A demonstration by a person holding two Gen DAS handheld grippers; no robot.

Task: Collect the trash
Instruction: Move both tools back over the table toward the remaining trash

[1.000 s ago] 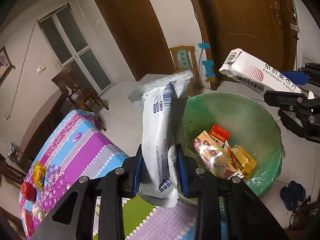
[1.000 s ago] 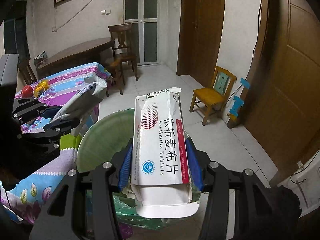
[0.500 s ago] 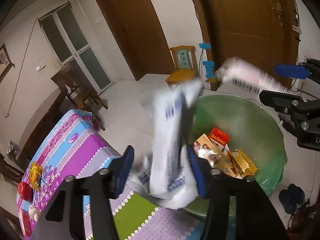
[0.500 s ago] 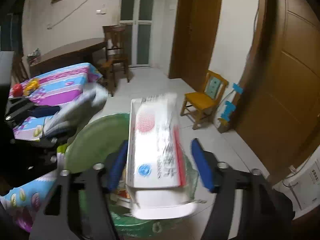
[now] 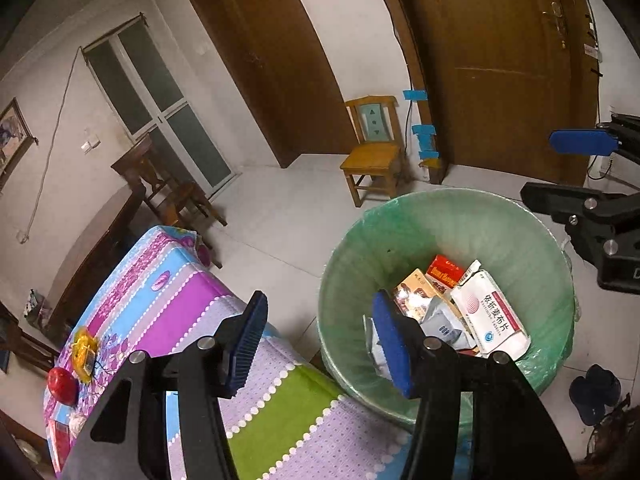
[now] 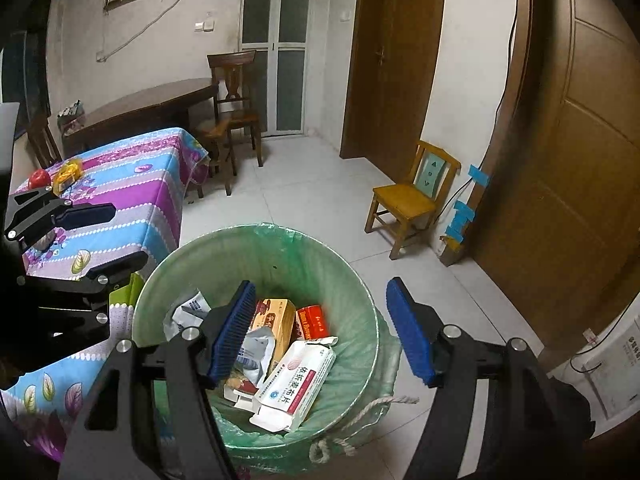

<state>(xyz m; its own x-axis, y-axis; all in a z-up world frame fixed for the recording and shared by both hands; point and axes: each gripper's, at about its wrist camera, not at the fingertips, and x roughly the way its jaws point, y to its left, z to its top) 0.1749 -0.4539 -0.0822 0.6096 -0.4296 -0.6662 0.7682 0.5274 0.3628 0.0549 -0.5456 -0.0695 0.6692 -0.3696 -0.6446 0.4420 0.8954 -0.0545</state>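
Observation:
A bin with a green liner (image 5: pixel 448 216) (image 6: pixel 256 252) stands on the floor beside the table. Inside lie the white tablet box (image 5: pixel 494 314) (image 6: pixel 294 384), the crumpled white-blue pouch (image 5: pixel 442 322) (image 6: pixel 188 308) and several red and orange cartons (image 6: pixel 310 320). My left gripper (image 5: pixel 320 344) is open and empty over the bin's near rim and the table corner. My right gripper (image 6: pixel 322 330) is open and empty above the bin; it also shows at the right in the left wrist view (image 5: pixel 560 168).
The table with a striped purple, blue and green cloth (image 5: pixel 160 304) (image 6: pixel 132 184) carries a red apple (image 5: pixel 62 386) and a yellow object (image 5: pixel 84 350). A small yellow chair (image 6: pixel 416 196), a dark chair (image 6: pixel 234 112), brown doors and dark slippers (image 5: pixel 596 388) surround the bin.
Both grippers opened. The white-blue pouch fell from the left one and the tablet box from the right one; both now lie in the bin.

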